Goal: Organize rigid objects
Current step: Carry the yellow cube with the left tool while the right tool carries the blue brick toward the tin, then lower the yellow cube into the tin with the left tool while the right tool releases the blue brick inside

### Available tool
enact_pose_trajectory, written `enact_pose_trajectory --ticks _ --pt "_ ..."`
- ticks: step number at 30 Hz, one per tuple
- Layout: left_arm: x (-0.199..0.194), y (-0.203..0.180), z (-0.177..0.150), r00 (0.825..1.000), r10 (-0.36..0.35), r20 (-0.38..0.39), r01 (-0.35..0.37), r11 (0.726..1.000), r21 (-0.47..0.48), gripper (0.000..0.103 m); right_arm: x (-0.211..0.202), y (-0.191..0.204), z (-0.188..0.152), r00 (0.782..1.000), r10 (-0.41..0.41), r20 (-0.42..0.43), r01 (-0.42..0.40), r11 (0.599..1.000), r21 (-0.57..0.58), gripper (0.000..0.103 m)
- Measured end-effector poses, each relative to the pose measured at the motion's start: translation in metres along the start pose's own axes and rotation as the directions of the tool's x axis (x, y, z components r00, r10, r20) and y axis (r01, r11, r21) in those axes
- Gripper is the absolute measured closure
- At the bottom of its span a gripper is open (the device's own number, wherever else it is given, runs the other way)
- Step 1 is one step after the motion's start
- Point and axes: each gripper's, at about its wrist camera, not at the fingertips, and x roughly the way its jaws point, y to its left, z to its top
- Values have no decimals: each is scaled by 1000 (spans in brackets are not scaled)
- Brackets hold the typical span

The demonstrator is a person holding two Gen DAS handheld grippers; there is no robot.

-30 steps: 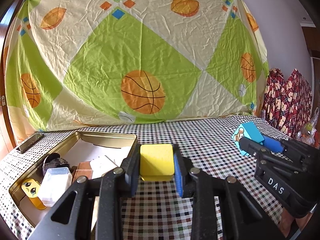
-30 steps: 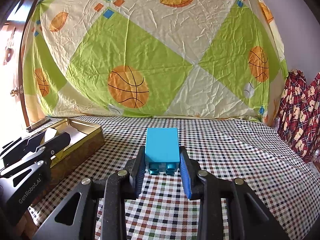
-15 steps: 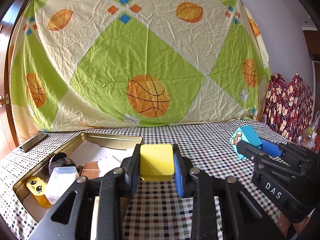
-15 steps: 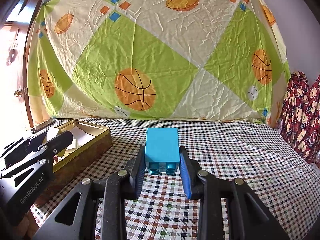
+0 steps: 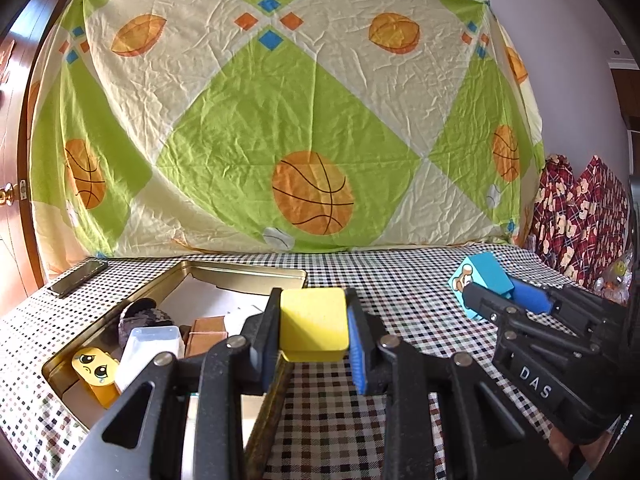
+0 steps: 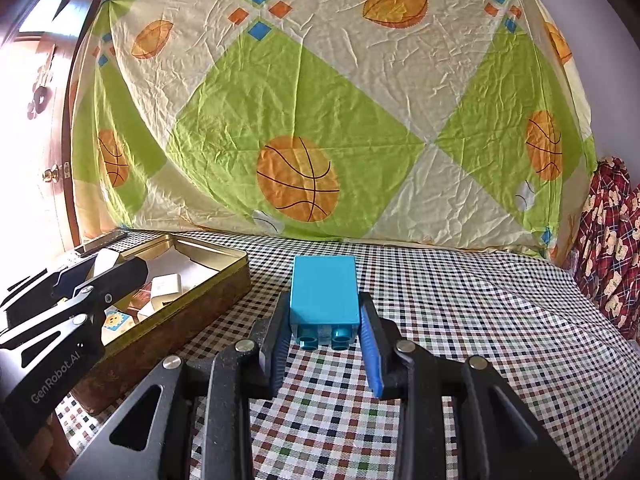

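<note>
My left gripper [image 5: 313,326] is shut on a yellow block [image 5: 312,322] and holds it above the right edge of a gold tin [image 5: 244,276]. The tin holds several small items: a clear plastic box [image 5: 150,346], brown blocks [image 5: 206,332], a yellow face piece [image 5: 94,370]. My right gripper [image 6: 325,318] is shut on a blue toy brick [image 6: 324,290], studs facing the camera, above the checkered cloth to the right of the tin [image 6: 192,310]. The right gripper with its brick [image 5: 484,280] also shows in the left wrist view.
A checkered cloth [image 6: 460,312] covers the table. A basketball-print sheet [image 5: 312,120] hangs behind. A phone [image 5: 78,278] lies at the table's far left. Red patterned fabric [image 5: 580,216] stands at the right. A wooden door [image 6: 48,120] is at the left.
Both grippers have tilted or risen a little, so the table and tin sit lower in both views. Both still hold their blocks.
</note>
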Motion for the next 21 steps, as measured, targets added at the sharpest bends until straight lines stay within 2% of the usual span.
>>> enact_pose_trajectory --ticks 4,9,15,21 --pt "-7 13 4 1000 3 3 -3 1000 -13 75 5 16 2 1000 25 1 -25 999 -38 69" --pt "-17 43 13 998 61 18 -60 998 -29 75 12 40 11 997 81 -4 -81 995 -63 69" --pt "-12 84 11 991 127 -41 -128 991 -46 75 22 74 28 985 171 -16 -172 981 -93 69" --pt "-1 114 4 981 165 -102 -172 983 -64 75 43 107 40 964 259 -68 -265 959 -101 69"
